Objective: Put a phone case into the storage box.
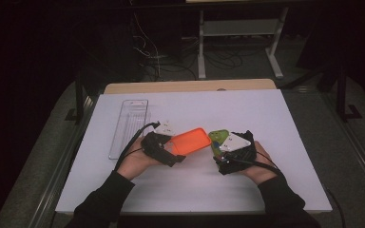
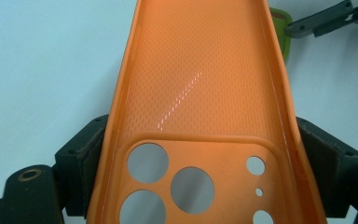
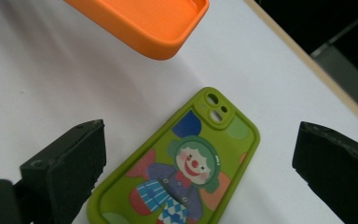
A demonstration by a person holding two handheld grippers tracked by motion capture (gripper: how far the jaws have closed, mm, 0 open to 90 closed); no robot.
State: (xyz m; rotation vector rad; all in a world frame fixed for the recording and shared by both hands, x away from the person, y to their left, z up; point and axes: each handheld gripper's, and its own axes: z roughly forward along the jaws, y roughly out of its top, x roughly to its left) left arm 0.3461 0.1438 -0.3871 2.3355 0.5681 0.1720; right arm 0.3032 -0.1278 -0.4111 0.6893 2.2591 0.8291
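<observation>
Orange silicone is what my left hand-held gripper (image 2: 193, 186) has clamped: the orange phone case (image 2: 200, 93) sits between the two jaws at its camera-hole end, open side up, its far end reaching out over the white table (image 1: 266, 114) toward the right. In the high view the case (image 1: 188, 140) hangs just left of the green clown case (image 1: 217, 137), which lies flat on the table, picture side up, under my right hand-held gripper (image 3: 196, 163). That gripper stands wide open, one jaw on each side of the green case (image 3: 177, 172), touching nothing that I can see. A clear plastic tray (image 1: 129, 127) lies well apart, at the far left.

My worries from here are these. The orange case is soft and held by its side walls only, so it may bow or twist out of the jaws if I swing it fast or squeeze harder. Its free end is close to the green case; a careless move could knock that one askew just as the right jaws close, and I'd get a corner grip or a miss. The green case lies flat, so closing low enough means scraping the pads on the table, and it might slide away.
</observation>
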